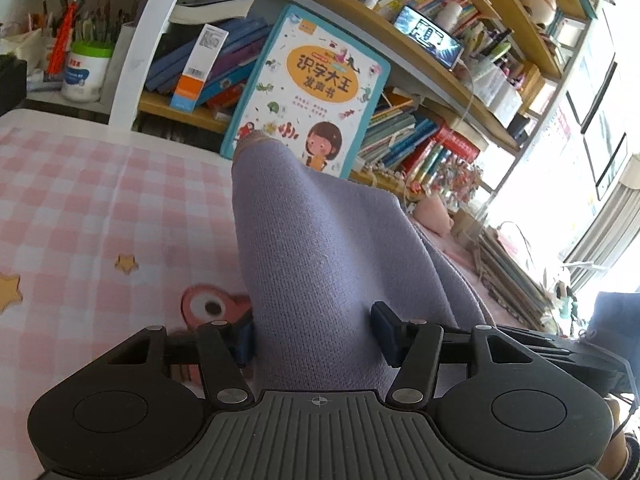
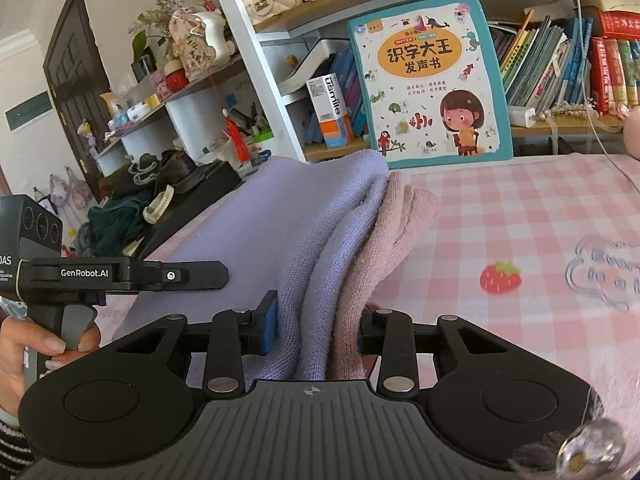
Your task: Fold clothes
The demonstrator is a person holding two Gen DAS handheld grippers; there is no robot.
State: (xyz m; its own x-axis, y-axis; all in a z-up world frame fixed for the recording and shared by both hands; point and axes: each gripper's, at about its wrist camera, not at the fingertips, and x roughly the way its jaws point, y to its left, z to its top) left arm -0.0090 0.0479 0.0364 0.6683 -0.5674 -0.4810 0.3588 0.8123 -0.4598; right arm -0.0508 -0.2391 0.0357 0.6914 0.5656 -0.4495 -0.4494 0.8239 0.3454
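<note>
Left tongs (image 1: 316, 334) sit low over the pink-and-white checked tabletop (image 1: 100, 200), fingers pointing forward toward the shelf, jaws set fairly wide with the lilac knitted garment (image 1: 320, 248) filling the gap between the blue pads (image 1: 385, 330). The knit rises from the jaws in a taut ridge up to a cuff-like end in front of the teal-edged children's picture book (image 1: 316, 84), which leans against the wooden bookshelf (image 1: 460, 60).

Over on the right wrist view, the right tongs (image 2: 316, 330) are level and pointing at the same book (image 2: 428, 80), jaws part-open and pressed in on a bunched bundle: lilac knit (image 2: 280, 232) on the left, a dusty-pink knitted layer (image 2: 384, 236) on the right, both running between the pads (image 2: 269, 322). The fabric drapes off toward the far edge of the tabletop (image 2: 540, 220).

At the left edge of that view a hand (image 2: 24, 356) grips the black handle of the other device, fingers curled around the trigger, the tool held level beside the cloth. A strawberry print (image 2: 500, 278) sits just right of the bundle.
</note>
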